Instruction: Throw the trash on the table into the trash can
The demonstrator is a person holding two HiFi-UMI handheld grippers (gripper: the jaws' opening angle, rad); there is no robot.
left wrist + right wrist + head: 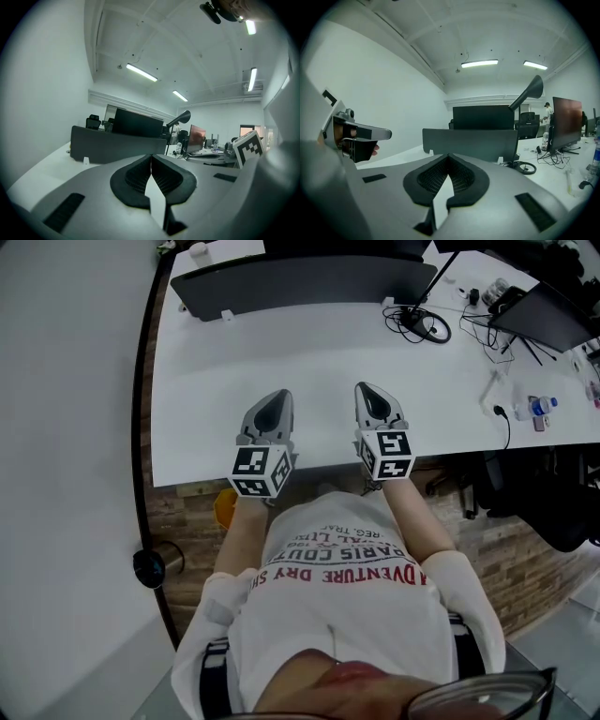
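Currently both tongs are closed with nothing in them. On the left tongs (280, 395) the black ribbed pads (138, 176) meet at the tip. The right tongs (365, 388) are the same, pads together on nothing.

We hold the two side by side, near each other, over the near edge of the long white table (328, 352). Ahead of both tips a dark grey upright partition panel (309, 282) crosses the table.

Ahead and right of the right tongs lies a coiled black cable (422, 326). Well to its right, a small clear plastic bottle with a blue label (542, 407) lies on the table. We cannot tell whether it counts as trash.

Left of and behind the left tongs, a dark round container (150, 566) stands on the floor by the wall. We cannot tell whether it is the trash can.
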